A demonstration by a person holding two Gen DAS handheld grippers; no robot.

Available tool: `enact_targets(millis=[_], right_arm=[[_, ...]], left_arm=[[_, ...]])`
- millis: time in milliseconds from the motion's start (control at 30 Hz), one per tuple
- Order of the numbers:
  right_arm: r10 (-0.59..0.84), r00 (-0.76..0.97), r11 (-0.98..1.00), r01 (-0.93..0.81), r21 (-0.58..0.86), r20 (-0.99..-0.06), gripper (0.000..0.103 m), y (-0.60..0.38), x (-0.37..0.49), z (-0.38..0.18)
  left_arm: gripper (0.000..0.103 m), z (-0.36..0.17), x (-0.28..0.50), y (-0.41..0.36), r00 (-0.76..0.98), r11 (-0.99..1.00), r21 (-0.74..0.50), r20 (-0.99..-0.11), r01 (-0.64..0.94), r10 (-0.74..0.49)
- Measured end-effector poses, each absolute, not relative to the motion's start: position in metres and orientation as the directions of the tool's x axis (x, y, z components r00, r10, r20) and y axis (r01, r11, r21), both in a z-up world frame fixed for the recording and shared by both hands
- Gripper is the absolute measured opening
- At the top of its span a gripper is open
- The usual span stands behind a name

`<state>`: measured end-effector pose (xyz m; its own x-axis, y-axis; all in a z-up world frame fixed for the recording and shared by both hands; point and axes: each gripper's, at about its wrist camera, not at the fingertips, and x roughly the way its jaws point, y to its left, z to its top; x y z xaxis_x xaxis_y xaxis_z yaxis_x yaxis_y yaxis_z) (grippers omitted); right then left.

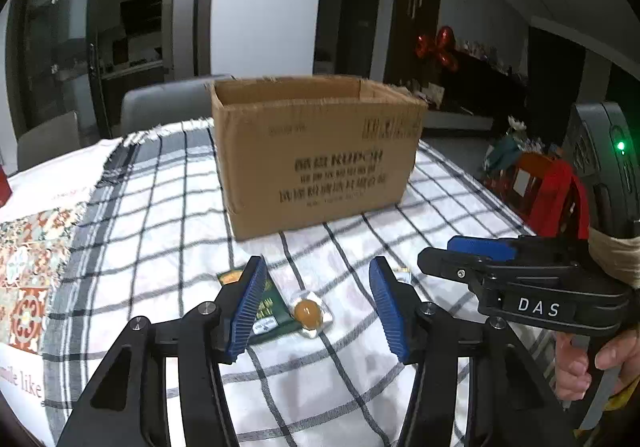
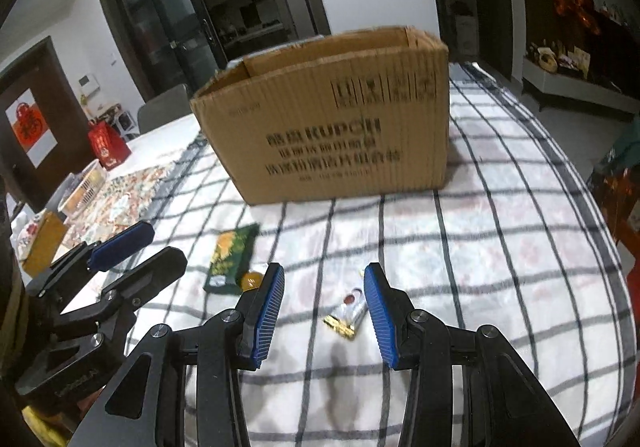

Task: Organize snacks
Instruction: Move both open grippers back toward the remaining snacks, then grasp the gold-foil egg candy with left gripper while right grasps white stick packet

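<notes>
An open cardboard box (image 1: pixel 316 151) stands on the checked tablecloth; it also shows in the right wrist view (image 2: pixel 332 119). In front of it lie a green snack packet (image 1: pixel 266 307) (image 2: pixel 232 257), a clear-wrapped orange jelly (image 1: pixel 309 313) (image 2: pixel 252 281) and a small silver and gold packet (image 2: pixel 348 315). My left gripper (image 1: pixel 318 271) is open above the jelly and the green packet. My right gripper (image 2: pixel 324 275) is open above the silver packet. Each gripper shows in the other's view: the right one (image 1: pixel 472 259), the left one (image 2: pixel 140 247).
The tablecloth (image 2: pixel 480 247) covers the table. At the left lie a patterned mat (image 1: pixel 28 247), a white basket (image 2: pixel 84 187), a red bag (image 2: pixel 108 145) and a small yellow box (image 2: pixel 42 247). Grey chairs (image 1: pixel 160 107) stand behind. A red chair (image 1: pixel 548 191) is at the right.
</notes>
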<state>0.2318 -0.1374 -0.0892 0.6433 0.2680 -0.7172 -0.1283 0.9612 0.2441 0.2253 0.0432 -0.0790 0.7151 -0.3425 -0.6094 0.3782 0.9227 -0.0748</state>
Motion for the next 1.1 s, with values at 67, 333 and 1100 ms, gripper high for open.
enact_targets(millis=[67,333,1100], right_arm=[[0.265,0.631,0.961,-0.113,0.252,-0.729,0.043,-0.137,0.233,-0.096],[0.274,0.584,0.954,-0.065,0.293,-0.764,0.043,-0.14,0.239,-0.123],[0.25,0.548,0.958,-0.019,0.287,-0.799,0.035,-0.135,0.261,-0.149]], left_arm=[[0.048,-0.089,0.23,0.041,0.691,0.917,-0.086,-0.631,0.389,-0.352],[0.04,-0.118,0.247,0.039,0.624,0.907,-0.11,-0.691,0.406,-0.363],[0.032,-0.15,0.272,0.032,0.577,0.914,-0.127,-0.74,0.385,-0.346]])
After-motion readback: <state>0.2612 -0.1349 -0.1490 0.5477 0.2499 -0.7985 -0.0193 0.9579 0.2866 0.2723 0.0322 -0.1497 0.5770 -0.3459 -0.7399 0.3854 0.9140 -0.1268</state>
